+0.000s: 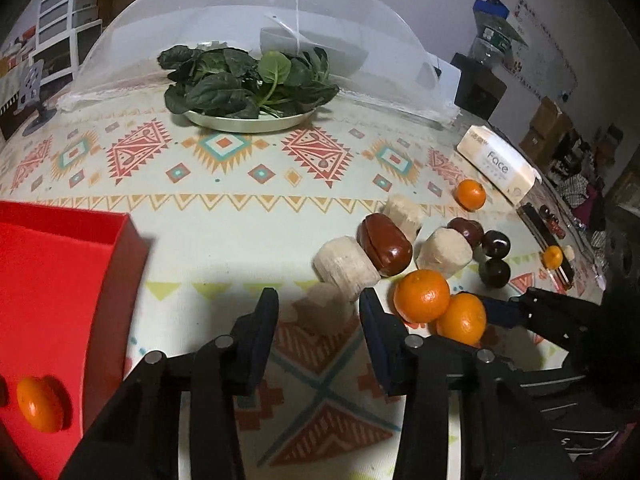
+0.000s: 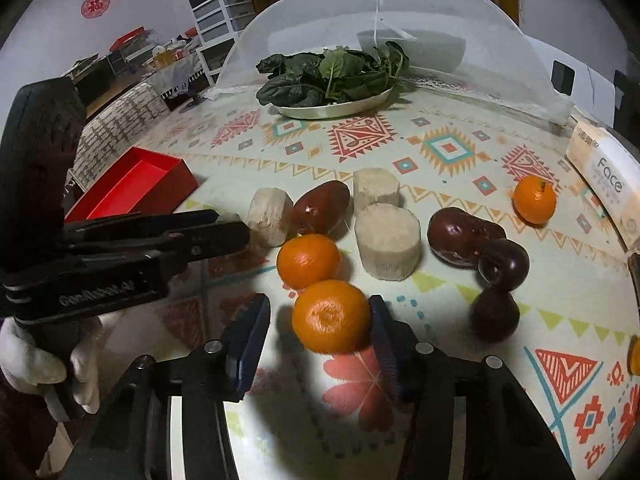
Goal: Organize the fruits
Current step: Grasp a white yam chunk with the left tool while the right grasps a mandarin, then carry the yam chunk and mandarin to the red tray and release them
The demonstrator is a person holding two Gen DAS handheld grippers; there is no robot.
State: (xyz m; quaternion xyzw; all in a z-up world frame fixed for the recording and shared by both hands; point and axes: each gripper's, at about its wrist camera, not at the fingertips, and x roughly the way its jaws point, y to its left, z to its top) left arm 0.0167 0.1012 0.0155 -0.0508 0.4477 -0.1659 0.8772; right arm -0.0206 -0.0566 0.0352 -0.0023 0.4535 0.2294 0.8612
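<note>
Right gripper (image 2: 320, 336): fingers spread, straddling nearest tangerine (image 2: 331, 316) on tablecloth (image 2: 460, 360), unclamped | left gripper (image 1: 318, 312): wide open, empty, over pale cylinder (image 1: 346, 268) | red box (image 1: 48, 280): one tangerine inside (image 1: 39, 404)

Lying far across the patterned tablecloth (image 2: 448, 148): a pale round plate of dark spinach leaves (image 2: 332, 74), a translucent mesh food cover (image 2: 500, 40) behind; sitting right, a cream tissue pack (image 2: 604, 176).
</note>
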